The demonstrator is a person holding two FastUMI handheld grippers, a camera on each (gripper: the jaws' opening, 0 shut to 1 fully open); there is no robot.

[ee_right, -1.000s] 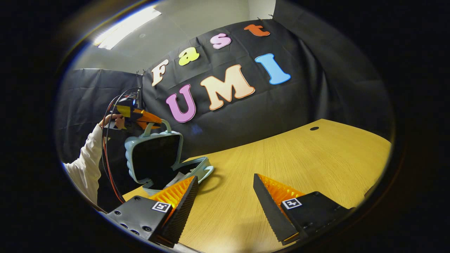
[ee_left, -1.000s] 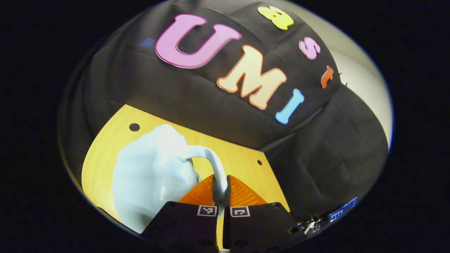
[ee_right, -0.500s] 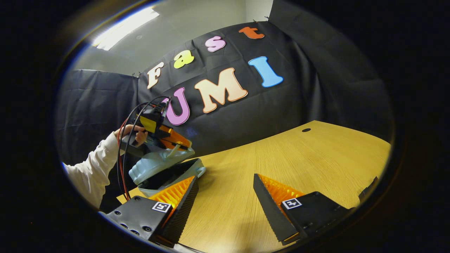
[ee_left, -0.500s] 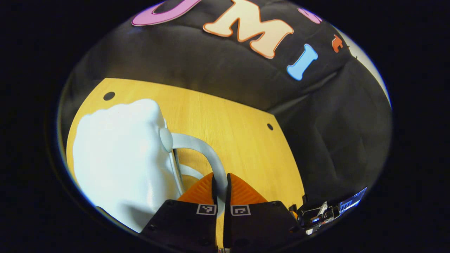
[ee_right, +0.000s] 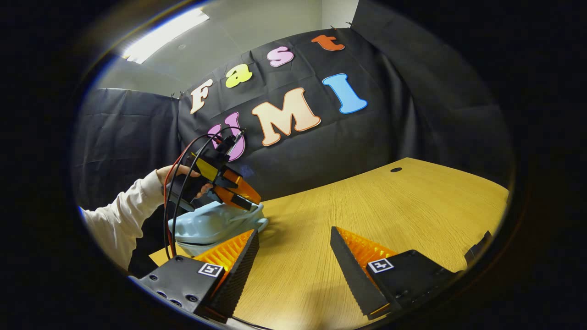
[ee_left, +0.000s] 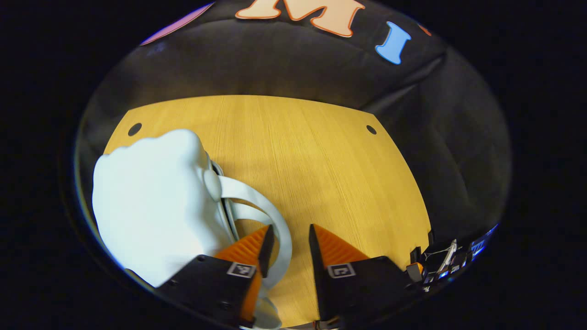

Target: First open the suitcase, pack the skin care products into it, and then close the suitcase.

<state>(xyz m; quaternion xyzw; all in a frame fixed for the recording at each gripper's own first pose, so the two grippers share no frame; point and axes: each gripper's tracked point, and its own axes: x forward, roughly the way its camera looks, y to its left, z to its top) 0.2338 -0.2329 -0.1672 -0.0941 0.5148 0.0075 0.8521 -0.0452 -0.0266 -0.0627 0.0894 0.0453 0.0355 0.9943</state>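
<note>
A pale blue suitcase (ee_left: pixel 151 201) lies flat with its lid down at the left of the wooden table (ee_left: pixel 298 146). Its curved handle (ee_left: pixel 275 220) arches out between the fingers of my left gripper (ee_left: pixel 290 229), which is open, and neither finger presses on it. In the right gripper view the suitcase (ee_right: pixel 215 224) sits at the table's left end, with the left gripper (ee_right: pixel 247 199) just above its lid, held by a hand (ee_right: pixel 174 176) in a white sleeve. My right gripper (ee_right: pixel 293 233) hovers open over the table with nothing between its fingers.
The table (ee_right: pixel 390 206) has small round holes near its far corners (ee_left: pixel 135 129) (ee_left: pixel 371 129) (ee_right: pixel 395 169). Black cloth walls close the booth behind and beside the table. Red and black cables (ee_right: pixel 172 215) hang from the left gripper.
The suitcase lid came down from upright to shut on the base. My left gripper followed it down, then opened and released the handle. The right gripper barely moved.
</note>
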